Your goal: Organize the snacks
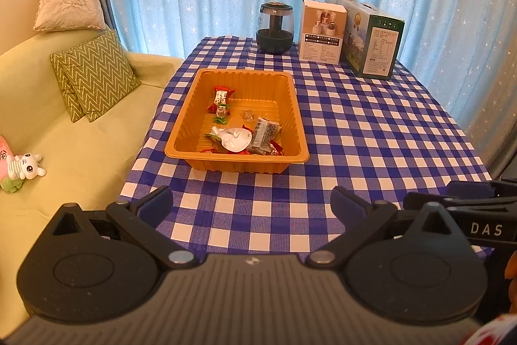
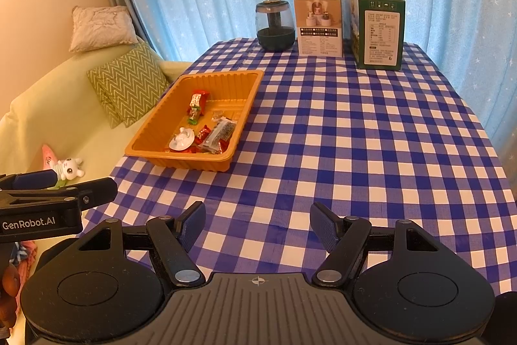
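An orange plastic tray (image 1: 181,147) (image 2: 142,151) sits on the blue-and-white checked table, left of centre. It holds several wrapped snacks: a red and white candy (image 1: 222,96) (image 2: 195,101), a white jelly cup (image 1: 235,138) (image 2: 181,139) and a grey printed packet (image 1: 264,133) (image 2: 221,130). My left gripper (image 1: 252,202) is open and empty above the near table edge, short of the tray. My right gripper (image 2: 258,223) is open and empty, nearer and to the right of the tray. Each gripper shows at the edge of the other's view.
At the table's far edge stand a dark glass jar (image 1: 275,28) (image 2: 275,25), a white box (image 1: 322,31) (image 2: 318,23) and a green box (image 1: 371,37) (image 2: 376,28). A pale green sofa (image 1: 74,151) with cushions and plush toys lies left. Blue curtains hang behind.
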### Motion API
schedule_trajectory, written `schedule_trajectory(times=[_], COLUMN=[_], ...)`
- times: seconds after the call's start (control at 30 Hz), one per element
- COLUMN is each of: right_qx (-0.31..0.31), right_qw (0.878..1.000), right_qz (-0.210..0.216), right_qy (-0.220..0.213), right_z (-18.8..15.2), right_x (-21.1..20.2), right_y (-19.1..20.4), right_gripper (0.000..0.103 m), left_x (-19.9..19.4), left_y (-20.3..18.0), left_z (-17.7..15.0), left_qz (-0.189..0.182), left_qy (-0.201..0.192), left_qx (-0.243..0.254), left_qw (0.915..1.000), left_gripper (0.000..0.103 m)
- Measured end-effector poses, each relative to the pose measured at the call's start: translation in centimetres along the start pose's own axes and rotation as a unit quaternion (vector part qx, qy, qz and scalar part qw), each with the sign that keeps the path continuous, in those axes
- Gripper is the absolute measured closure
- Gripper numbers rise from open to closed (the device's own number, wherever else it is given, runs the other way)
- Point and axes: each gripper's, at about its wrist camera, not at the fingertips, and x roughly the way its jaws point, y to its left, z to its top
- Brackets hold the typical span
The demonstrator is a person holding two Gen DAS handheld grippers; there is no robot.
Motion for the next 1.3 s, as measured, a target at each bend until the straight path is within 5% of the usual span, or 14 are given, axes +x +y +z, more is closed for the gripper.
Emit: schedule_trajectory(times=[1.3], right_qx=[0.0], right_qw=[1.0], right_qz=[0.0], right_qy=[-0.001], right_z=[0.01], right_x=[-0.06], right_y=[-0.09], right_gripper=[0.032], left_x=[0.21], left_y=[-0.13], left_z=[0.0], left_qz=[0.0], left_qy=[-0.001], left_qx=[-0.001], left_qw=[1.0], left_gripper=[0.0])
